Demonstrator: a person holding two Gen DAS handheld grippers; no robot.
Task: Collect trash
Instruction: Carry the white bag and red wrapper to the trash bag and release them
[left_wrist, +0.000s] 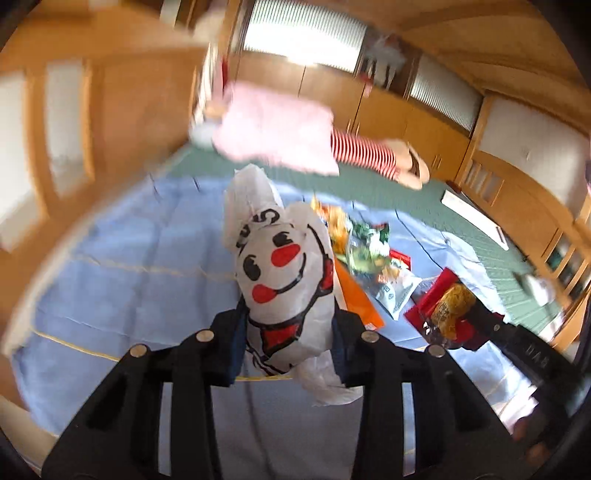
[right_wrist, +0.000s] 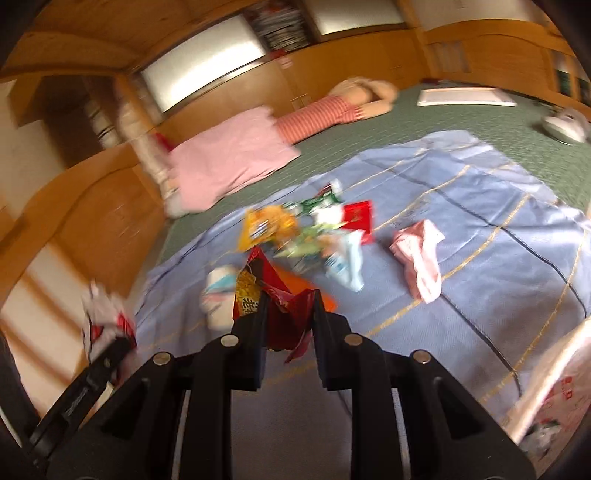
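My left gripper (left_wrist: 290, 325) is shut on a crumpled white plastic bag (left_wrist: 284, 258) printed with a cartoon face, held up above the blue sheet (left_wrist: 129, 266). In the right wrist view that bag (right_wrist: 99, 314) shows at the lower left. My right gripper (right_wrist: 291, 299) is shut on a red and yellow snack wrapper (right_wrist: 288, 321), lifted off the sheet; the same wrapper (left_wrist: 447, 306) appears at the right of the left wrist view. A pile of coloured wrappers (right_wrist: 295, 229) lies on the blue sheet (right_wrist: 461, 206) beyond both grippers, with a pink wrapper (right_wrist: 421, 254) apart to its right.
A pink blanket (right_wrist: 229, 162) and a striped stuffed doll (right_wrist: 325, 110) lie on the green carpet (right_wrist: 443, 122) behind the sheet. Wooden cabinets (right_wrist: 332, 74) line the walls. A translucent plastic bag (right_wrist: 554, 398) sits at the lower right. A white board (right_wrist: 465, 98) lies far right.
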